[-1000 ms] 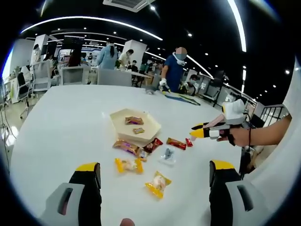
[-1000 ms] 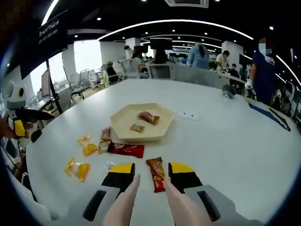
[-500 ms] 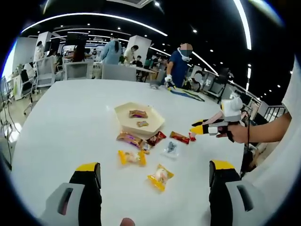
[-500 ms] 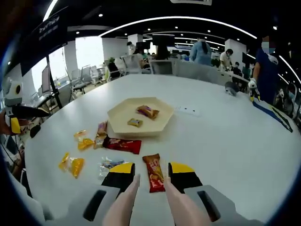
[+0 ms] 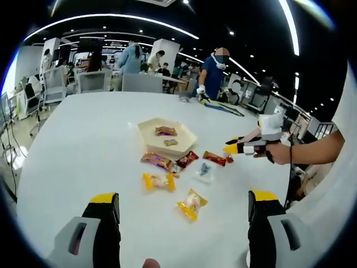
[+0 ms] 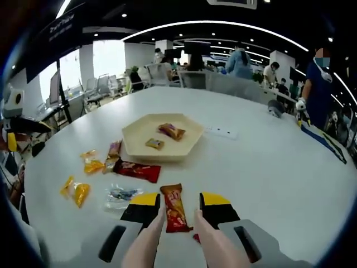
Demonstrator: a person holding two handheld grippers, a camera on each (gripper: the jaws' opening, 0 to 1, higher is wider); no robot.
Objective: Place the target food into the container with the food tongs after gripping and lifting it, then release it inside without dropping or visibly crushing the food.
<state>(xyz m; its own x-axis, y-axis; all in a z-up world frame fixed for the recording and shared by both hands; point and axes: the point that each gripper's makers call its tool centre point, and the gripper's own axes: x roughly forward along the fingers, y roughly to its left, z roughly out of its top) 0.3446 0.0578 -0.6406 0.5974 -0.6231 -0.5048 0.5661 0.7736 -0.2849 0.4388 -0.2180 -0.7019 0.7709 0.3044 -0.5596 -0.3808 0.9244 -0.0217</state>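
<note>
Looking along the left gripper [image 5: 184,209] in the left gripper view: jaws set wide apart, nothing between them, above the white table [image 5: 83,145]. The beige hexagonal tray [image 5: 146,129] sits mid-table, two small wrapped snacks inside it. On the near side of the tray lie loose snacks: a purple-brown wrapper [image 5: 158,162] and a dark red wrapper [image 5: 187,159] just beside the tray's rim, two yellow packets [image 5: 158,181] nearer the camera, a clear packet [image 5: 204,172] to the right. The orange-red snack bar [image 5: 215,158] lies right of the tray, close to the tips of the right gripper [image 5: 231,147], held in a hand [image 5: 279,153].

Right gripper view: the right gripper [image 6: 179,204] holds tan food tongs [image 6: 150,240], whose tips sit either side of the orange-red snack bar [image 6: 174,207], lying on the table on the near side of the tray [image 6: 187,137]. Jaws stand narrowed around the tong arms. Whether the tongs pinch the bar, cannot tell.
</note>
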